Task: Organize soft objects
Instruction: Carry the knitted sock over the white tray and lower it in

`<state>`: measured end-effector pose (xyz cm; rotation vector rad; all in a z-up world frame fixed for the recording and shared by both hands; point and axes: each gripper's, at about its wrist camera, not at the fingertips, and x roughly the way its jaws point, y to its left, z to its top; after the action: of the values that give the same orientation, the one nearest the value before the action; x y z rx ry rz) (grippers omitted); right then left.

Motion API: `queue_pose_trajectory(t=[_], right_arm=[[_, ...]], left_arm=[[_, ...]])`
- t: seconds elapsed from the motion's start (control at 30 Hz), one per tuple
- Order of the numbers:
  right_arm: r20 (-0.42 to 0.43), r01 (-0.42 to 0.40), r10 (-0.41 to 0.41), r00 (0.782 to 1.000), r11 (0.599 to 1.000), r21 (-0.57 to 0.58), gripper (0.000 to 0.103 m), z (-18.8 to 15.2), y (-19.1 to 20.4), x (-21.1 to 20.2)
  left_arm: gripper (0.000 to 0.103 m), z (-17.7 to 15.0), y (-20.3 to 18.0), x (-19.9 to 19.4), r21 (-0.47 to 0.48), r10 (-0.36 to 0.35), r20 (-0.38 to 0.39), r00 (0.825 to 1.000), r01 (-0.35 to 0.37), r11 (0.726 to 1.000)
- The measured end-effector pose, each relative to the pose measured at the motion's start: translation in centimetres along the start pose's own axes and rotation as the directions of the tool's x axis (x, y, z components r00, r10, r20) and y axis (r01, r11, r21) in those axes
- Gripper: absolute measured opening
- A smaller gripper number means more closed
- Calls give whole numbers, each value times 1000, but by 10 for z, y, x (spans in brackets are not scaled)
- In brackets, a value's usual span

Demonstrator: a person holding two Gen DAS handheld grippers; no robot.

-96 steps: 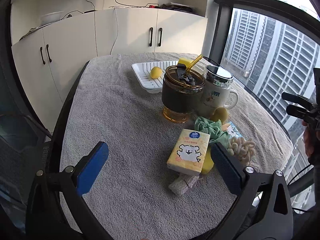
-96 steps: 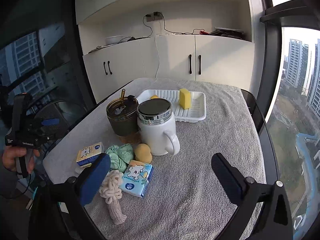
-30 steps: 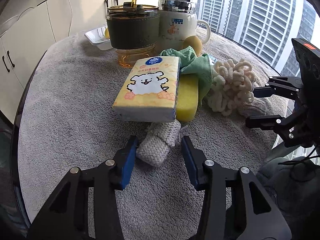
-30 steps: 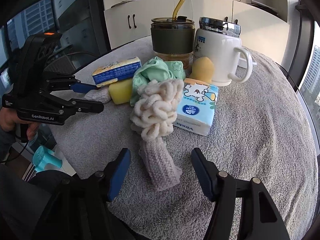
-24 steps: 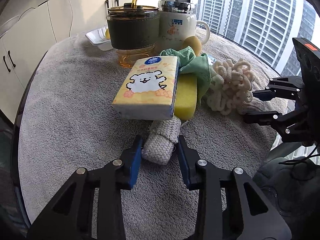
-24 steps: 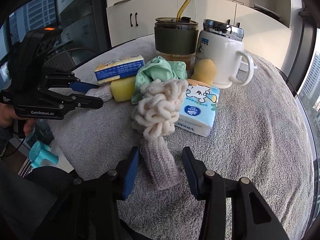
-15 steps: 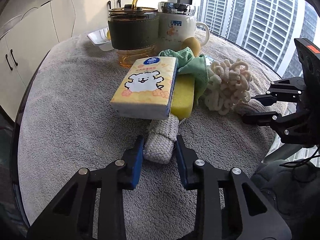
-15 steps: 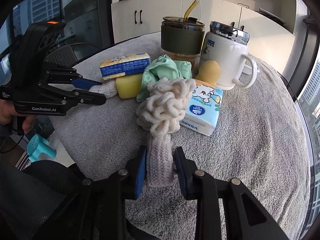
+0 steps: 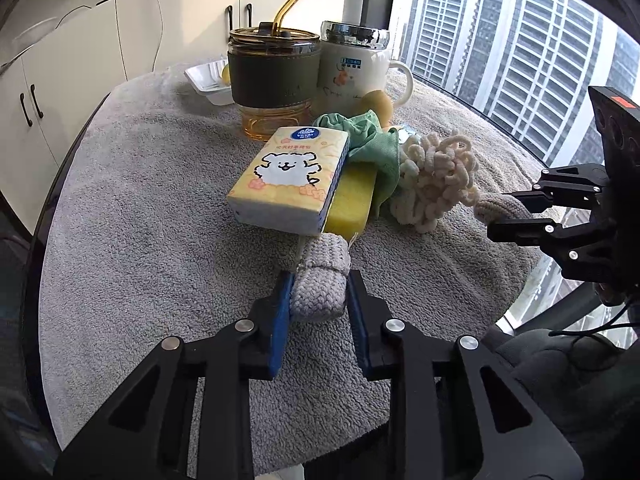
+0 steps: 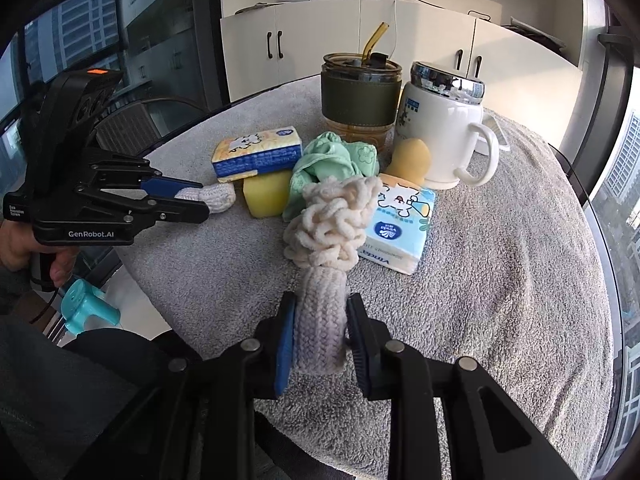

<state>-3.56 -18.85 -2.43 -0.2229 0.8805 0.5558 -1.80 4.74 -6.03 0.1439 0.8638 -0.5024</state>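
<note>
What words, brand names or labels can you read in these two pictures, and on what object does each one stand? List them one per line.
"GenRobot.AI": on the left gripper body.
"Data Acquisition System": tiny print on the same body, barely legible.
"Vinda": blue badge on the yellow tissue pack; the characters beneath are too small to read.
"Vinda": upside down on the blue tissue pack; its other print is too small.
White mug: blue label, too blurred to read.

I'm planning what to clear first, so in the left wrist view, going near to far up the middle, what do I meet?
Grey knitted sock end held in the jaws → yellow tissue pack with a white bear → amber glass tumbler with dark sleeve and straw → white ridged plastic tray.
</note>
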Motion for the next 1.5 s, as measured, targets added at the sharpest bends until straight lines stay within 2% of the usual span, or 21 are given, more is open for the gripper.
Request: queue_pose_trajectory(t=[0.5, 0.87, 1.13, 1.33, 1.5], right_arm=[[32, 37, -38, 999, 998, 54, 27, 4, -23, -26], [61, 86, -92, 994, 992, 96, 27, 15, -53, -43], [104, 144, -156, 982, 983, 118, 27, 38, -90, -61], [140, 193, -205, 969, 976, 100, 27, 71, -127, -74], [156, 218, -227, 961, 973, 71, 27, 110, -160, -71]], left_arm=[[25, 7, 15, -31, -53, 0, 44, 999, 3, 999], [25, 21, 39, -49, -86, 32, 83, 996, -25, 996], [25, 56, 60, -58, -86, 66, 118, 991, -56, 995], [25, 101, 84, -58, -62, 113, 151, 982, -104, 993], [25, 146, 106, -48, -50, 124, 172, 977, -117, 992]])
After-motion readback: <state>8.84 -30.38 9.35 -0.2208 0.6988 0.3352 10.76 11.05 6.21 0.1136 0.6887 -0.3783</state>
